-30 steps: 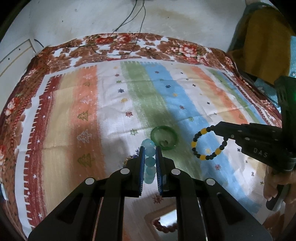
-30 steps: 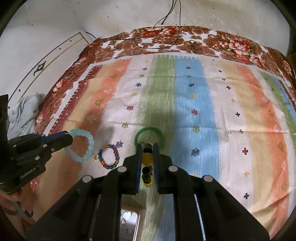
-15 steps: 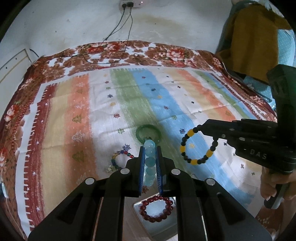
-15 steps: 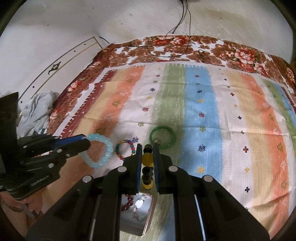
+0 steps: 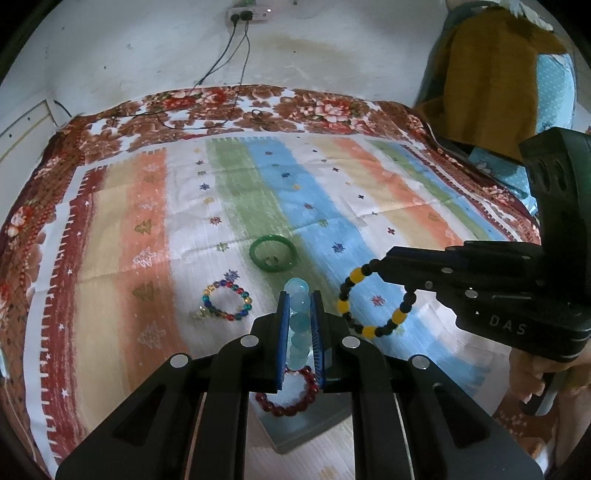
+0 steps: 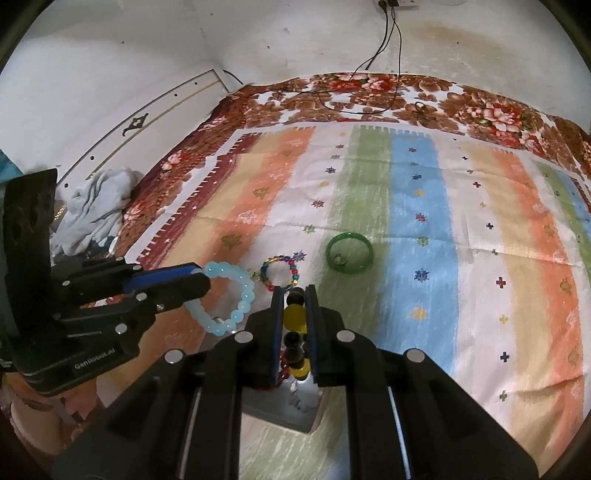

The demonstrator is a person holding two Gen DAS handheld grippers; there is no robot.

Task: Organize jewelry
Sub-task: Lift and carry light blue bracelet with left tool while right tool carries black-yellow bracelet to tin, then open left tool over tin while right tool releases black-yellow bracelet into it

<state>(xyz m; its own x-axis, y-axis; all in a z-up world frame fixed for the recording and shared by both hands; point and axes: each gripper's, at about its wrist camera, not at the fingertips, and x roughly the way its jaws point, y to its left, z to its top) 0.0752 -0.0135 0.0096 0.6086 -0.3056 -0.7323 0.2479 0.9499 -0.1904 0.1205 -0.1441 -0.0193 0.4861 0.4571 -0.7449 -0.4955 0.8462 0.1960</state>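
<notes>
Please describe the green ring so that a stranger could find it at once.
Look at the striped cloth covering the bed. Near its middle, on the green stripe, the green ring lies flat. Unlike the multicoloured bead bracelet beside it, it is one smooth solid hoop without beads.

The setting is a room in a home, most likely a bedroom. A flat surface is covered by a brown floral blanket with a striped cloth spread over it, set against a stained, off-white wall. A wall socket feeds two dark cables trailing onto the blanket, crumpled laundry lies at one side, and clothing in mustard fabric hangs at the other.
</notes>
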